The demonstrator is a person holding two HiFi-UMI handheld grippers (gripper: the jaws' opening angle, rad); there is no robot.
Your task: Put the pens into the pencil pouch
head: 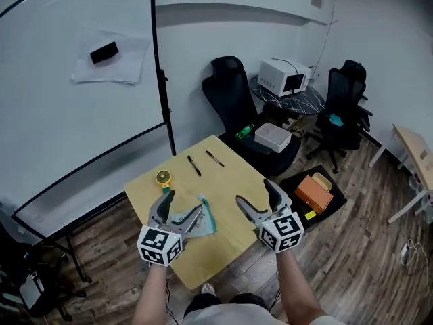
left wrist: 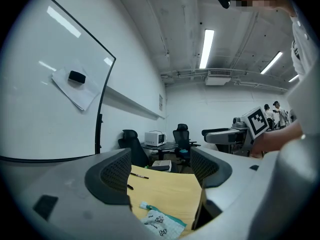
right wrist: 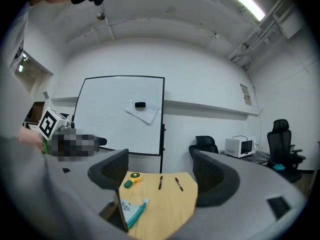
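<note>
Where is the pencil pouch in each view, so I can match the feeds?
Head view: pencil pouch lies on the near left part of the table.
Left gripper view: bottom centre, low between the jaws.
Right gripper view: lower left, on the table's near left part.
Shared landmark: the black pens lying beyond the pouch toward the table's far edge.

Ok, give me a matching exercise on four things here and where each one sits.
1 pencil pouch
2 pens
3 yellow round gadget
4 black eraser

A on the whiteboard
B far end of the table, side by side
C left edge of the table
D near side of the table, by the left claw

Pairs: 1-D, 2-B, 3-C, 4-A.
</note>
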